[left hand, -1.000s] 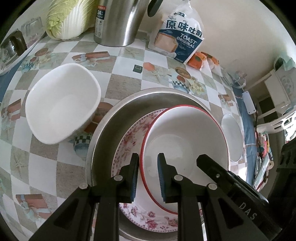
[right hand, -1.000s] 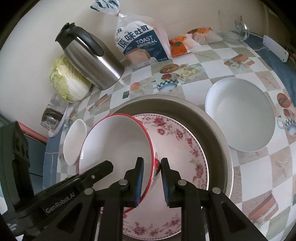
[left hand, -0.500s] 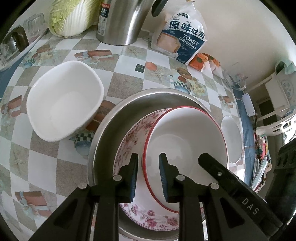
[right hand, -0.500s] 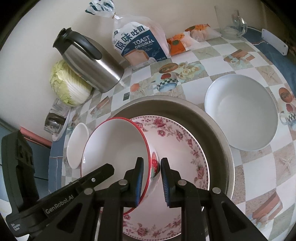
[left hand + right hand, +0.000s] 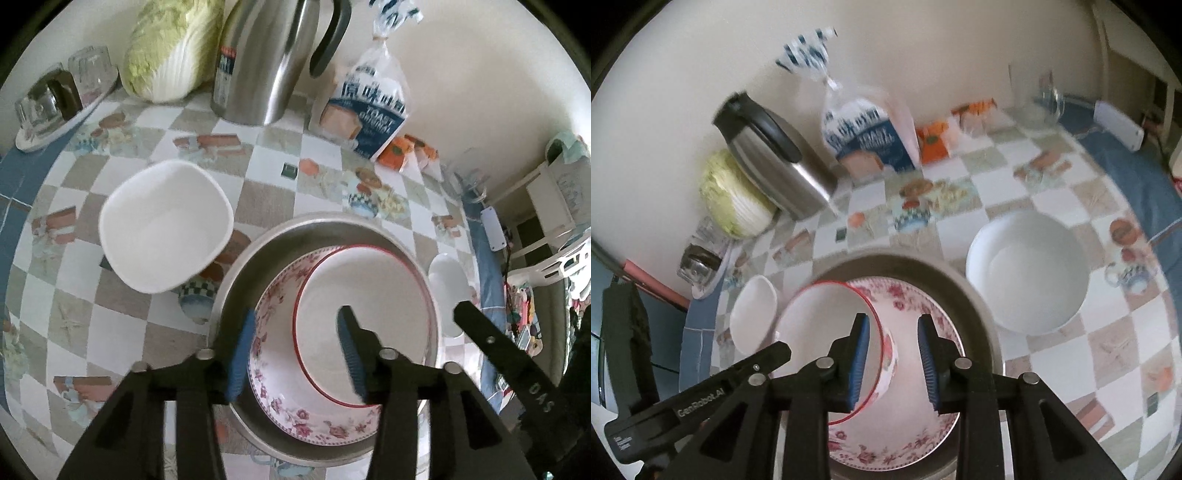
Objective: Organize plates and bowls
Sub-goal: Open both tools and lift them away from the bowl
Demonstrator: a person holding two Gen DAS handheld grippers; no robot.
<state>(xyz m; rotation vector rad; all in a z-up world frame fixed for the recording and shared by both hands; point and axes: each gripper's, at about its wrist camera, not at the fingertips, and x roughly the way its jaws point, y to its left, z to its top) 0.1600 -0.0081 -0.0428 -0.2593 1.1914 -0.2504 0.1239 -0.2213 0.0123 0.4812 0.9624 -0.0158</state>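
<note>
Two tools (image 5: 295, 354) (image 5: 892, 360) opening, released, one red-rimmed bowl (image 5: 369, 295) in one floral plate (image 5: 273, 373), two white bowls (image 5: 162, 229) (image 5: 1027, 269)

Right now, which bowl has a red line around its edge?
The red-rimmed bowl sitting on the flowery plate inside the metal basin. The other two bowls are plain white all over.

The right gripper (image 5: 892, 363) hangs over a steel basin (image 5: 979, 314), its jaws opening, blue pads apart. Between them runs the edge of a red-rimmed bowl (image 5: 820, 325), touching neither pad. The bowl sits in a floral plate (image 5: 916, 435) inside the basin. A white bowl (image 5: 1027, 273) stands just right of the basin, a smaller white bowl (image 5: 753, 314) left. The left gripper's finger (image 5: 701, 406) crosses the lower left.
</note>
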